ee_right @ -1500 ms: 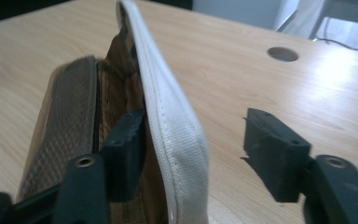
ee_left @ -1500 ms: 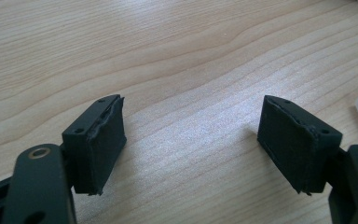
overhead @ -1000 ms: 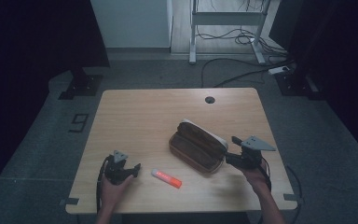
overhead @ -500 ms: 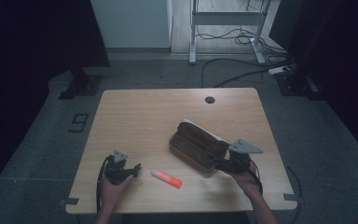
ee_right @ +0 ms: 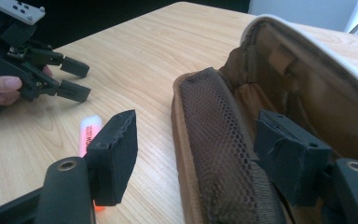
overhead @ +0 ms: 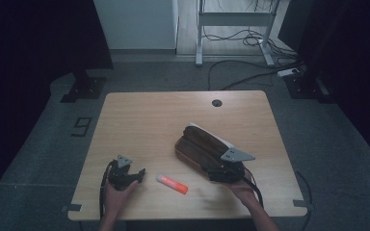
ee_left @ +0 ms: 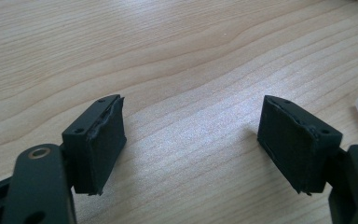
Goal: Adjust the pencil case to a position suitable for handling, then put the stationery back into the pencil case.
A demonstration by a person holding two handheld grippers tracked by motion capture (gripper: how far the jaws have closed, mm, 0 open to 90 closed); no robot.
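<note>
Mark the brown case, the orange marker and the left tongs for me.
brown case (overhead: 198,144): high view, on its open brown interior.
orange marker (overhead: 172,184): high view, on the middle of its barrel.
left tongs (overhead: 138,174): high view, midway between the open tips.

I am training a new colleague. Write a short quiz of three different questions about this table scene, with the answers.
1. True or false: the left gripper is open with nothing between its jaws.
2. Which thing lies between the two grippers on the table? A) a mug B) an orange marker C) a spoon
3. Fill in: the right gripper stands open around the near mesh edge of the open brown ____.

Key: 1 true; 2 B; 3 pencil case.
</note>
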